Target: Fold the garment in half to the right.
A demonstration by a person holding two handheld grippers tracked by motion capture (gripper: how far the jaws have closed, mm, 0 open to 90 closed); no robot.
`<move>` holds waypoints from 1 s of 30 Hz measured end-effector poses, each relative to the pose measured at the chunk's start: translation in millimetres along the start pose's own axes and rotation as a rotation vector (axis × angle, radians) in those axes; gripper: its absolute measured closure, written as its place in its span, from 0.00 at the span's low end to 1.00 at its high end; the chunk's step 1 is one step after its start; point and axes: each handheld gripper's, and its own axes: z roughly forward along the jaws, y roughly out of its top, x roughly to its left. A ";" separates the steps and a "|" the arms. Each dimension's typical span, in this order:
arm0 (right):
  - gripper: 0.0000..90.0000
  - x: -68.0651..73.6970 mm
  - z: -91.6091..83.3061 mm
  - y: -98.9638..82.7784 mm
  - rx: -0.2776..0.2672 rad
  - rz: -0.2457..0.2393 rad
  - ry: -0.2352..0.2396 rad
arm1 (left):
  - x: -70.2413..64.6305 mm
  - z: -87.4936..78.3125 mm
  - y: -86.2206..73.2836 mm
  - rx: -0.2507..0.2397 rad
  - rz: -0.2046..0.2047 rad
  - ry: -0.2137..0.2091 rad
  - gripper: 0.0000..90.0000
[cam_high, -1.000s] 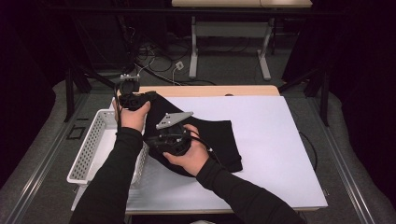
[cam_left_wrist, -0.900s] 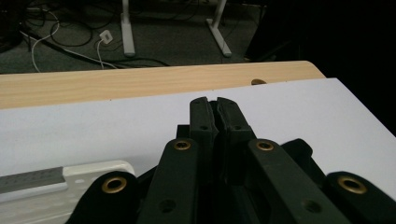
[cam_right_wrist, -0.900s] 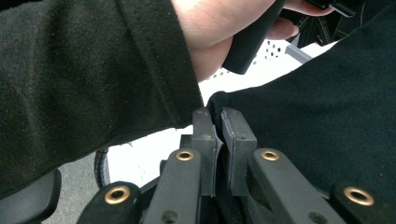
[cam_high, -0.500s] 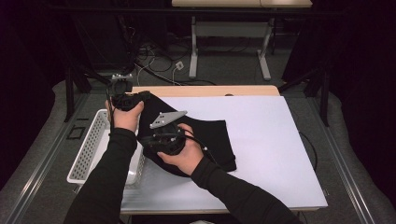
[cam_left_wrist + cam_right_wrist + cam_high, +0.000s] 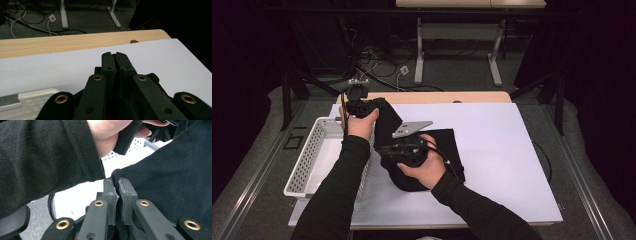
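A black cloth [image 5: 439,150] lies on the white mat [image 5: 507,150], with its left part lifted off the surface. My left gripper [image 5: 374,104] holds the raised far corner at the mat's back left; its jaws [image 5: 113,57] are pressed together, with dark fabric hanging beneath them. My right gripper [image 5: 388,149], topped by a grey plate, points left at the cloth's near left edge. In the right gripper view its jaws [image 5: 115,182] are shut on a fold of the black cloth [image 5: 170,170], with the other hand and sleeve just beyond.
A white perforated basket [image 5: 307,160] stands at the table's left edge, right beside both hands. The wooden table edge [image 5: 437,96] runs along the back. Cables and desk legs lie on the floor beyond.
Both grippers swung a little to the left with the cloth, then came back to the right. The cloth's left part stays lifted between them.
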 end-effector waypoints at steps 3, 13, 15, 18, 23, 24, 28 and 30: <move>0.95 -2.6 -5.2 -2.8 -0.007 0.004 -0.005 | -4.5 3.1 0.5 0.003 0.005 -0.004 0.95; 0.95 -15.2 -27.5 -20.4 -0.018 0.024 -0.036 | -29.2 23.4 2.4 0.023 0.035 -0.026 0.95; 0.95 -18.5 -32.4 -24.1 -0.017 0.035 -0.043 | -33.6 27.8 2.1 0.024 0.030 -0.029 0.95; 0.95 -23.2 -39.3 -29.6 -0.023 0.043 -0.053 | -38.7 33.9 1.7 0.033 0.039 -0.032 0.95; 0.95 -29.1 -50.1 -37.8 -0.028 0.061 -0.067 | -47.0 42.1 1.8 0.039 0.041 -0.038 0.95; 0.95 -30.2 -52.0 -39.2 -0.030 0.066 -0.066 | -48.9 43.7 1.7 0.041 0.042 -0.041 0.95; 0.95 -33.3 -58.9 -44.5 -0.033 0.072 -0.077 | -56.5 50.5 1.2 0.046 0.049 -0.049 0.95; 0.95 -34.7 -62.0 -47.3 -0.035 0.074 -0.079 | -59.9 54.2 0.6 0.050 0.051 -0.054 0.95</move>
